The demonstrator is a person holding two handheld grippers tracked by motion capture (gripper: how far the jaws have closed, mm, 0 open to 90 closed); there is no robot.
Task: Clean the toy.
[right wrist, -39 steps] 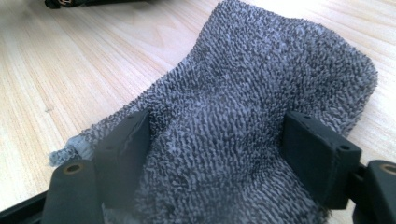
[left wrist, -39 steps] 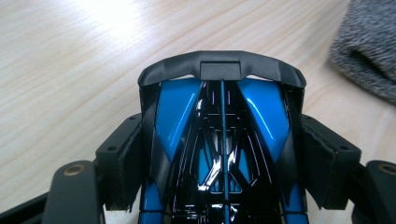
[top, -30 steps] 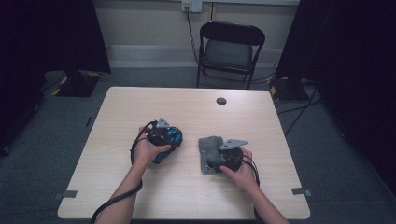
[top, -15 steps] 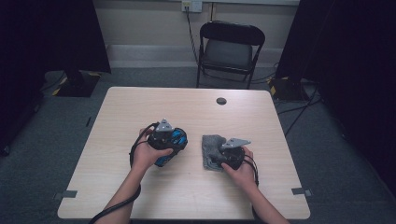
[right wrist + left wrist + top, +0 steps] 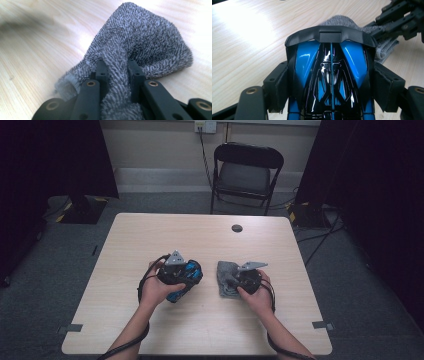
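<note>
A glossy blue and black toy car shell (image 5: 330,75) sits between the padded jaws of my left gripper (image 5: 332,92), which press on its two sides. In the high view the left gripper (image 5: 187,276) holds it just above the table, left of centre. A grey terry cloth (image 5: 145,40) lies bunched on the wood to its right. My right gripper (image 5: 117,68) has just been closing its jaws and now pinches a fold of that cloth (image 5: 224,272). In the high view the right gripper (image 5: 232,282) rests at the cloth's right edge.
The light wooden table (image 5: 200,240) has a small black round cap (image 5: 237,228) near its far edge. A black folding chair (image 5: 247,167) stands behind the table. Cables trail from both grippers over the near edge.
The right gripper's jaws have closed on the grey cloth, which has bunched up. The left hand has shifted slightly right and up with the blue shell.
</note>
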